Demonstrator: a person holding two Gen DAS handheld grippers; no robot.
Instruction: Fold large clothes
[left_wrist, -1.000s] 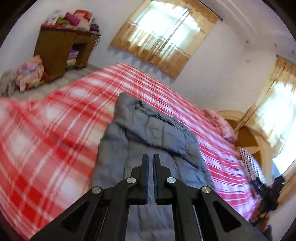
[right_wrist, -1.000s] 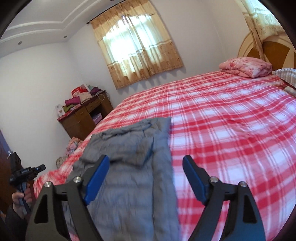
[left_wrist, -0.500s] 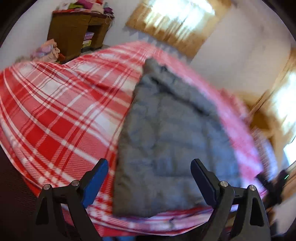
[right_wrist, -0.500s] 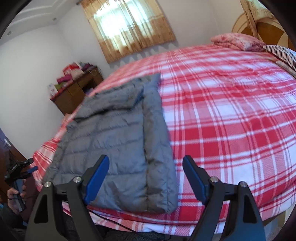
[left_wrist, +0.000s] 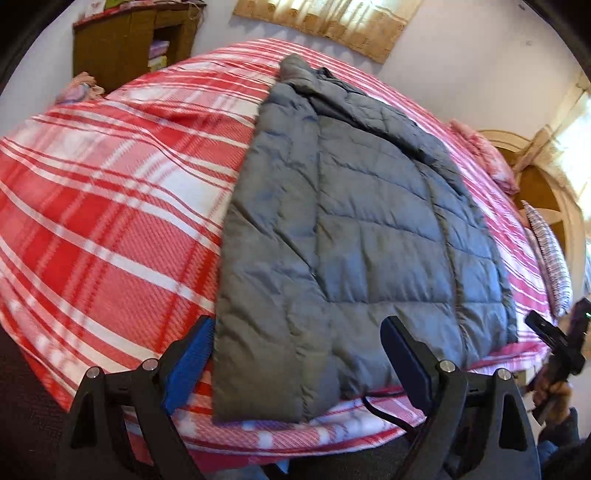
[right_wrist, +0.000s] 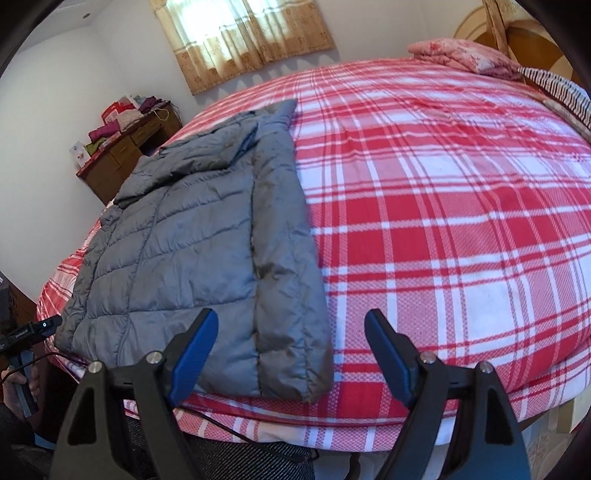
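Note:
A grey quilted puffer jacket (left_wrist: 351, 236) lies flat on the red and white plaid bed (left_wrist: 110, 206), its sides folded in, its hem at the near bed edge and its collar far. It also shows in the right wrist view (right_wrist: 207, 240). My left gripper (left_wrist: 299, 354) is open and empty, hovering just above the jacket's hem. My right gripper (right_wrist: 291, 350) is open and empty over the hem's right corner. Neither touches the cloth.
A wooden desk (right_wrist: 122, 162) piled with clothes stands by the far wall. Pillows (right_wrist: 465, 59) lie at the wooden headboard. A black cable (left_wrist: 391, 413) hangs at the bed's near edge. The other hand-held gripper (left_wrist: 554, 336) shows at the right.
My left gripper was shut one second ago and has opened. Both grippers have pulled back toward the near bed edge, so the whole jacket now shows flat.

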